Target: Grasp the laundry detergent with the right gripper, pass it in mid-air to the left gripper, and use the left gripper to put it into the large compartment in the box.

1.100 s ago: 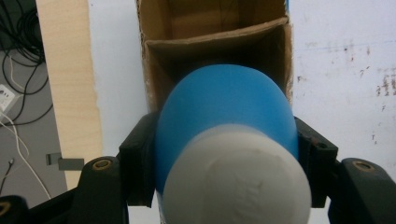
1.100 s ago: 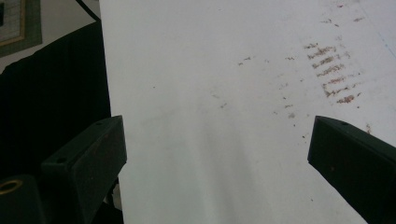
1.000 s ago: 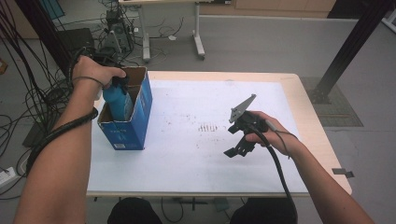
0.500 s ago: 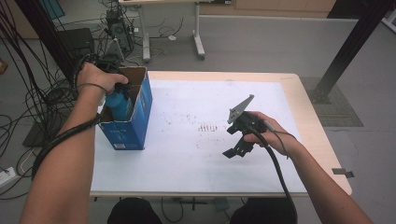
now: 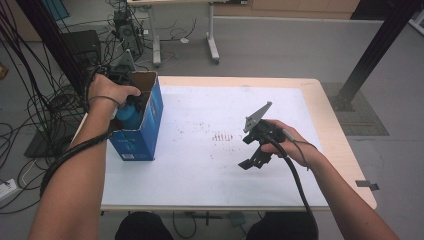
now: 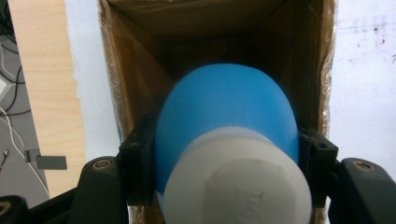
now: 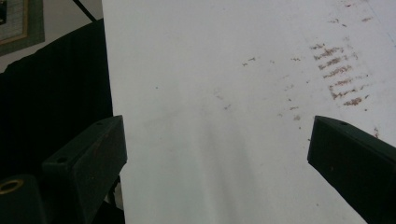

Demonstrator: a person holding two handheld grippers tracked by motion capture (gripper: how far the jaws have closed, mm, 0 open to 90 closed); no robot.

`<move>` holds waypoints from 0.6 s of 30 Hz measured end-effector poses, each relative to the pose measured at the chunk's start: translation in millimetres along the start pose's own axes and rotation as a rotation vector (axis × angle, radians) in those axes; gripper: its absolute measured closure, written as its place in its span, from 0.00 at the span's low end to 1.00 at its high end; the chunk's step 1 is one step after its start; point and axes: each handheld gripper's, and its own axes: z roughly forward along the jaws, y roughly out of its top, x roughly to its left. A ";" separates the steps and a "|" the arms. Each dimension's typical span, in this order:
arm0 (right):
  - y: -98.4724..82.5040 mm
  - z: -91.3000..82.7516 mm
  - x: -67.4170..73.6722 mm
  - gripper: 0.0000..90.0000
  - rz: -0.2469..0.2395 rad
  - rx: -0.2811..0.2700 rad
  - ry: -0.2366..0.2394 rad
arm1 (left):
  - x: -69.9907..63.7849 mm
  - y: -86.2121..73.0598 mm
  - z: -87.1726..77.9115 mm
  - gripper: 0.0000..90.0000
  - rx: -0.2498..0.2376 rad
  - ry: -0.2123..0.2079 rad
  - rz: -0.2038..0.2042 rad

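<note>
I've got the blue bottle (image 6: 224,116) in the middle of my left gripper view, white cap (image 6: 238,182) toward the lens, the rest of it hanging inside the open mouth of the cardboard box (image 6: 135,70). My left hand-held gripper (image 6: 224,154) is clenched on it, one black pad on each side of the blue shoulder just past the cap. There is raised lettering on the cap top, too blurred for me to read.

In the high view the bottle (image 5: 129,114) shows as a blue patch at the left of the frame, sunk partly into the box (image 5: 145,125), which stands upright near the left edge of the surface (image 5: 200,165). The box's blue outer wall carries a small white label low down; I can't make out its print.

Over at the right of centre in the high view, my right hand-held gripper (image 5: 252,162) hangs above the surface, well apart from the box. In the right gripper view it (image 7: 215,154) is released, jaws spread wide over a bare white sheet (image 7: 210,116) with reddish-brown smudges (image 7: 341,77) at the upper right.
</note>
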 end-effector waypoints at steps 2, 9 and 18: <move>-0.3 0.3 -0.1 0.05 0.002 0.001 -0.001 | -0.3 -0.4 2.5 0.42 0.002 -0.001 -0.001; -0.5 0.7 -0.2 0.05 -0.001 0.002 0.002 | -2.2 -1.1 8.7 0.42 0.009 0.004 0.001; -0.6 1.1 0.2 0.05 0.005 0.003 0.005 | -1.7 -3.0 16.2 0.42 0.019 0.011 -0.004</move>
